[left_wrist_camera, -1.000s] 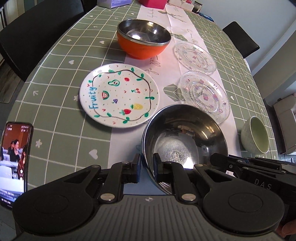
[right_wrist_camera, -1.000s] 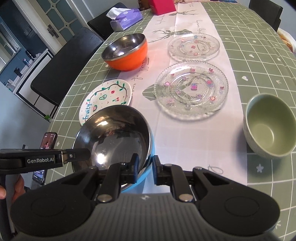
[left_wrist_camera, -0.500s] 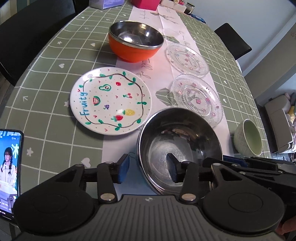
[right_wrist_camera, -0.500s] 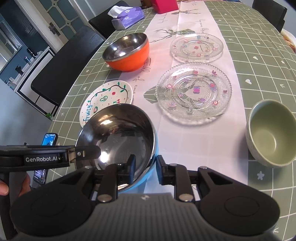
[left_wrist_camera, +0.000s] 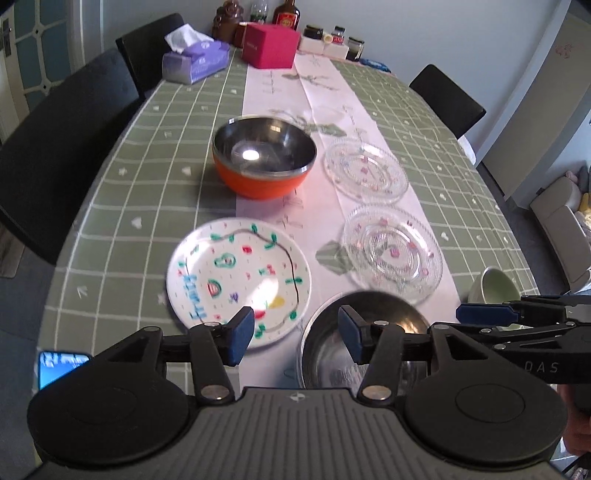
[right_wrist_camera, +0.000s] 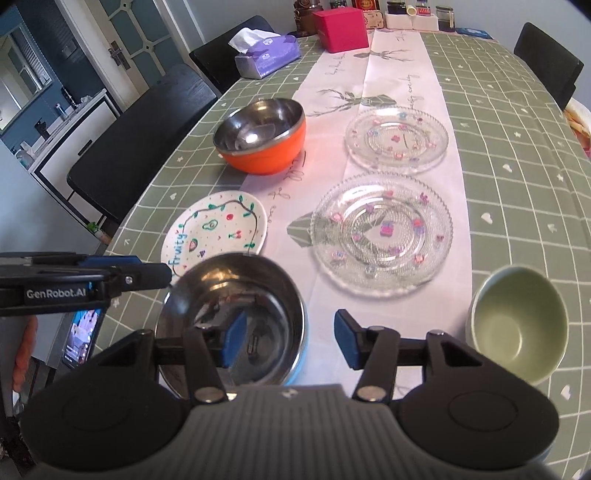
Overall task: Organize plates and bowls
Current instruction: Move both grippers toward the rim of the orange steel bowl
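A steel bowl with a blue outside (right_wrist_camera: 236, 314) (left_wrist_camera: 369, 347) rests on the table's near edge. My left gripper (left_wrist_camera: 295, 332) is open, raised above the bowl's left rim. My right gripper (right_wrist_camera: 286, 338) is open, its left finger over the bowl and its right finger outside the rim. Further out are a white "Fruity" plate (left_wrist_camera: 236, 277) (right_wrist_camera: 218, 232), an orange steel-lined bowl (left_wrist_camera: 264, 162) (right_wrist_camera: 262, 136), two clear glass plates (right_wrist_camera: 382, 240) (right_wrist_camera: 397, 138) and a small green bowl (right_wrist_camera: 517, 328) (left_wrist_camera: 495, 286).
A phone (right_wrist_camera: 81, 336) lies at the near left edge. A tissue box (left_wrist_camera: 195, 59), a pink box (left_wrist_camera: 269, 44) and jars (left_wrist_camera: 332, 35) stand at the far end. Black chairs (left_wrist_camera: 55, 147) line the left side and one (left_wrist_camera: 447, 99) stands far right.
Both grippers let go of the steel bowl's rim, opened wide and lifted back; the bowl now rests on the table.
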